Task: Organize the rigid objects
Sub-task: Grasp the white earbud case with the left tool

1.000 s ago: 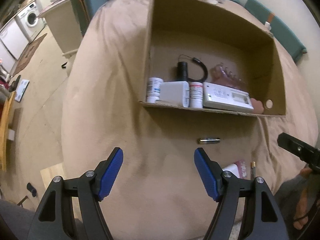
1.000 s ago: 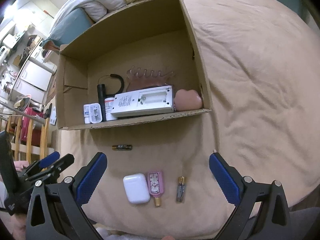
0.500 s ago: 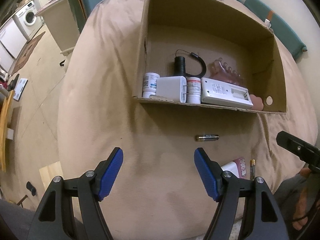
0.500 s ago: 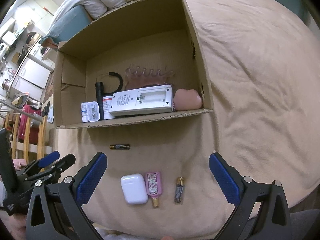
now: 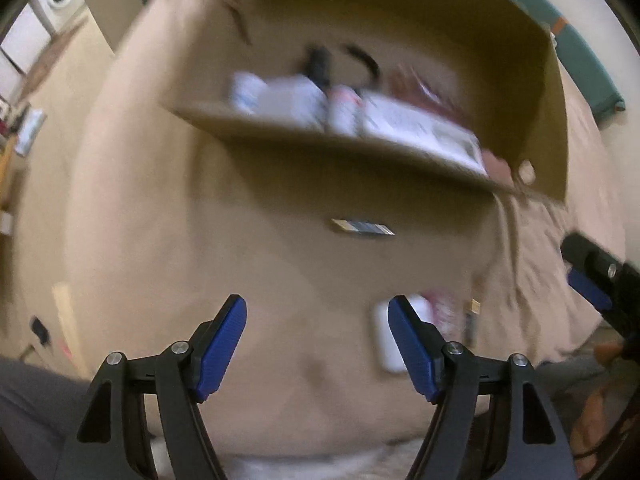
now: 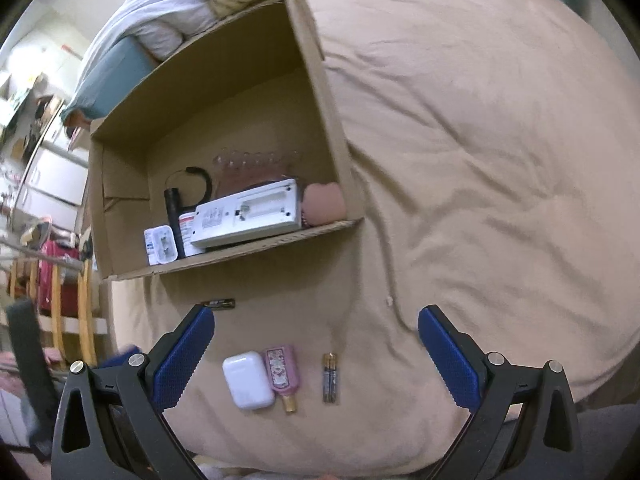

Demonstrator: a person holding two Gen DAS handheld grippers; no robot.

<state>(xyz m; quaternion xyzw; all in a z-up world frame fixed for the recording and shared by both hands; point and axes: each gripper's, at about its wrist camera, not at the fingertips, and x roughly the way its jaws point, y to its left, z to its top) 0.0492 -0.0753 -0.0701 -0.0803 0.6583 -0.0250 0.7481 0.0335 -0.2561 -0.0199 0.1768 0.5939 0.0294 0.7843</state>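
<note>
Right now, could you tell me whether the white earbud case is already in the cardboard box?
Out: the white earbud case lies on the bedcover, outside the cardboard box.

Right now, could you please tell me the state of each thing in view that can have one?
left hand-held gripper: open, empty.
right hand-held gripper: open, empty.
cardboard box: on its side, opening facing the cameras.
white earbud case: closed, lying outside the box.
pink bottle: capped, lying flat.
lone battery: lying flat in front of the box.
battery pair: lying side by side.
</note>
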